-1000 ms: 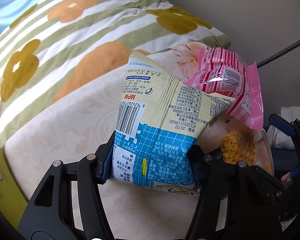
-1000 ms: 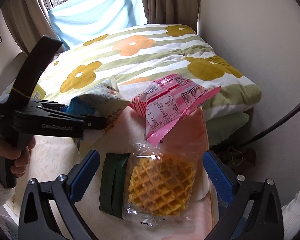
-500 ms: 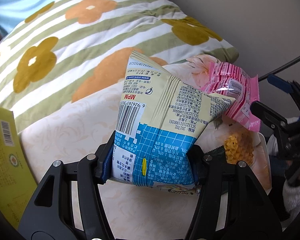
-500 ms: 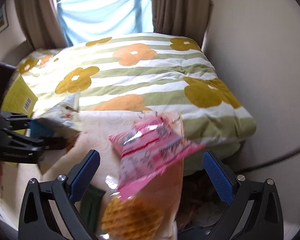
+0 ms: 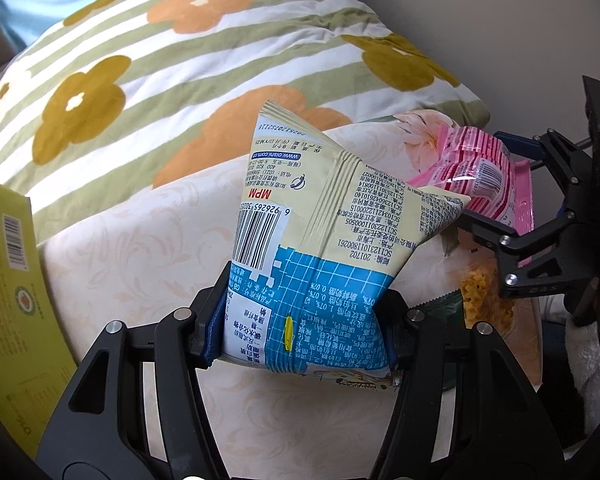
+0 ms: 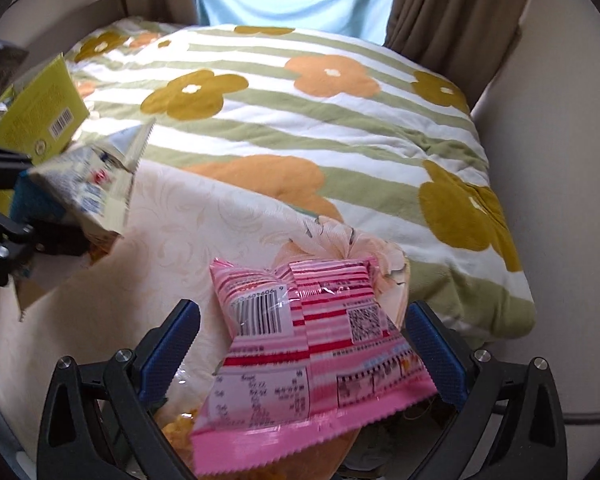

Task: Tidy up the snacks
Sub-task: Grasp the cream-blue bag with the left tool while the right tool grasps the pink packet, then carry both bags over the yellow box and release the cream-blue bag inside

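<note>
The left fingers (image 5: 216, 320) clench the blue-and-cream snack bag (image 5: 324, 248) low between them, while the right fingers (image 6: 172, 344) stand released around the pink packet (image 6: 312, 356) — it could slide off the waffle pack (image 6: 176, 432) beneath if nudged.

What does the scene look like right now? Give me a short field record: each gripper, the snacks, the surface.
left gripper: shut on the cream and blue snack bag, held off the surface
right gripper: open, jaws on either side of the pink striped packet, pads not pressing on it
waffle pack: lying under the pink striped packet, partly hidden
yellow-green box: at the left edge, beside the left gripper
surface: cream patterned cloth, with a floral striped quilt behind it
</note>
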Demonstrator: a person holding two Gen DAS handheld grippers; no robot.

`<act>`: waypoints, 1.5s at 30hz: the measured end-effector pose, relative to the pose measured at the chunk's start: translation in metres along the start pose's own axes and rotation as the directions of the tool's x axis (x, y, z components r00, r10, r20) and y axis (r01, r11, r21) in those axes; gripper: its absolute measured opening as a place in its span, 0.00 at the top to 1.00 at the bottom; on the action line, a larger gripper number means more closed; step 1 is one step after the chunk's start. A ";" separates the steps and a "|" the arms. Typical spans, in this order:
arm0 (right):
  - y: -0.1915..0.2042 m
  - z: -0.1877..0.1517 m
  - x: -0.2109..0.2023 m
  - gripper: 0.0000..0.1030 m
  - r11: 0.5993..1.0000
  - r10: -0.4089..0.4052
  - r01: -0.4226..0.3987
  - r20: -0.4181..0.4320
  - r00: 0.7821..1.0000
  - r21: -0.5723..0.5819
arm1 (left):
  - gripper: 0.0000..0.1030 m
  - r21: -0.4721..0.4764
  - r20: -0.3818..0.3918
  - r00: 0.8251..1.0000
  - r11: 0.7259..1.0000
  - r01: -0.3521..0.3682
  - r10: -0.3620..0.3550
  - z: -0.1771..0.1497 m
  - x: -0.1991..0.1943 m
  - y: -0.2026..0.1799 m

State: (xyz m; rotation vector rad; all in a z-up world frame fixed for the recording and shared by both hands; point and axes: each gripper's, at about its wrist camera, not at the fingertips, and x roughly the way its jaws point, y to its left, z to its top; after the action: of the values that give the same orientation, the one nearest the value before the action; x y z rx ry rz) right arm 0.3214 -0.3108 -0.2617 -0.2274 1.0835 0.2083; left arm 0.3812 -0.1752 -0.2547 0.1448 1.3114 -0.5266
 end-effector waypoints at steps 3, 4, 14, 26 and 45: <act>0.003 -0.002 0.011 0.01 0.999 -0.021 0.020 -0.021 1.000 -0.040 | 0.47 -0.009 -0.002 1.000 1.000 0.001 -0.001 -0.002 0.002 0.001; 0.004 -0.002 0.013 0.01 0.998 -0.030 0.028 -0.023 0.999 -0.050 | 0.47 -0.012 -0.003 1.000 1.000 0.000 0.000 -0.002 0.003 0.000; 0.007 -0.009 0.019 0.17 0.992 -0.064 0.060 -0.033 0.997 -0.112 | 0.47 -0.041 0.009 1.000 0.999 -0.002 0.003 -0.010 -0.002 -0.002; 0.003 0.003 -0.038 0.24 0.998 -0.054 0.052 0.068 0.996 0.027 | 0.47 -0.133 0.140 0.990 0.991 -0.016 0.034 -0.028 -0.069 0.003; 0.180 0.123 -0.166 0.24 0.984 0.170 -0.145 0.293 0.941 -0.104 | 0.47 -0.376 0.301 0.915 0.915 -0.145 0.269 -0.109 -0.248 0.160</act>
State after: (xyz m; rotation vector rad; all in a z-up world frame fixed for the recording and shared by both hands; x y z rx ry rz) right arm 0.3008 -0.1132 -0.0736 -0.1743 0.7904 0.4186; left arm 0.3179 0.0784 -0.0799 -0.0985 1.0055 -0.1191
